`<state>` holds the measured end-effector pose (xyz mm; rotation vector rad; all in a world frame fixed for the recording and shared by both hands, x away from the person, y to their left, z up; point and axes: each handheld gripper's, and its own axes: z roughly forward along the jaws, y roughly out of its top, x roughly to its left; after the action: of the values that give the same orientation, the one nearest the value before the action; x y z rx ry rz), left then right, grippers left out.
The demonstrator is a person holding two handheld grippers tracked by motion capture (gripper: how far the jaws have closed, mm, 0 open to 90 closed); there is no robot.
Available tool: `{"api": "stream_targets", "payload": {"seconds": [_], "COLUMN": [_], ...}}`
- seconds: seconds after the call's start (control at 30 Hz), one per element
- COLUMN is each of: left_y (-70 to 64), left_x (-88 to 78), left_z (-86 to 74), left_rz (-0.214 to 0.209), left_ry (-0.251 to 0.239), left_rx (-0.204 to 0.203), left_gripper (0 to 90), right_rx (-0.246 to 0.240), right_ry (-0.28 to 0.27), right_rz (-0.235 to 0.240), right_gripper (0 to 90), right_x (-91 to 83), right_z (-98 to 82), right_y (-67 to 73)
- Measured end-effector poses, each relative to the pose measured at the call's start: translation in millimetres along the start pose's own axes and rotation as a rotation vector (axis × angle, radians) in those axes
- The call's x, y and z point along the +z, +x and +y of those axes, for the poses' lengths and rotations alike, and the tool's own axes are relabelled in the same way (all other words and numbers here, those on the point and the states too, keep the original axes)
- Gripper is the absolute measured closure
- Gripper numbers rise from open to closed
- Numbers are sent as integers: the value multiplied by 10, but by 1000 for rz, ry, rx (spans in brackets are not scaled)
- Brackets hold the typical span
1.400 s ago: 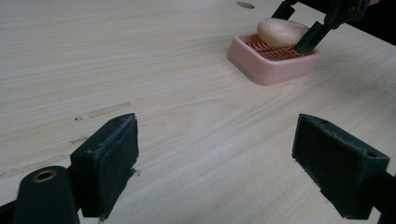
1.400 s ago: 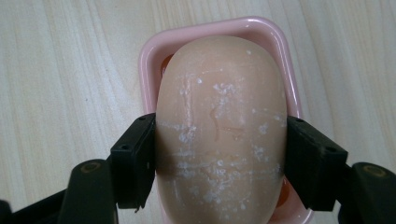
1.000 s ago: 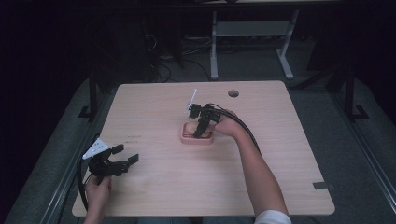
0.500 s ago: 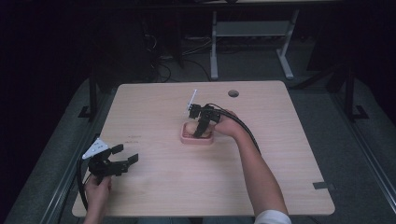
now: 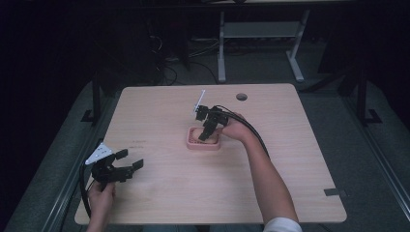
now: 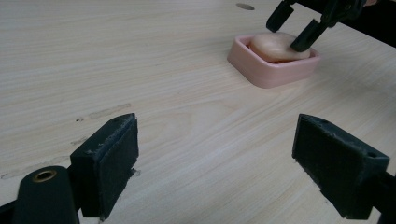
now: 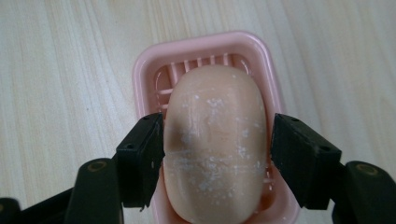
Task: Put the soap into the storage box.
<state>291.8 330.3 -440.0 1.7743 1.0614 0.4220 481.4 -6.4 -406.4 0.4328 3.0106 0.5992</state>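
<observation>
Left gripper [image 5: 126, 164]: idling low over the surface [image 5: 309, 159], fingers [image 6: 109, 154] standing wide with nothing between them, well apart from the dish.

Soap dish [image 7: 149, 70], pink: sitting mid-surface, carrying the soap.

Soap bar [image 7: 215, 140], peach: lying in the dish, directly between the right fingers.

Right gripper [image 7: 217, 154]: reaching down into the dish, fingers [image 7: 142, 149] pressing the bar's two sides. Nothing is shifting from a second ago; the grip is looking settled, so lifting seems next.
</observation>
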Motion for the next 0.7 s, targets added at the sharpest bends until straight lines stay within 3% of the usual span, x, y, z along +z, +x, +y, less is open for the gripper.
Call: {"api": "stream_targets", "payload": {"seconds": [0.7], "left_y": [-12], "left_x": [8], "left_z": [0], "left_rz": [-2], "left_ry": [2], "left_rx": [6], "left_gripper": [142], "right_rx": [42], "right_ry": [1], "right_rz": [8], "right_gripper": [269], "right_x": [-78], "right_z": [-114], "right_y": [13]}}
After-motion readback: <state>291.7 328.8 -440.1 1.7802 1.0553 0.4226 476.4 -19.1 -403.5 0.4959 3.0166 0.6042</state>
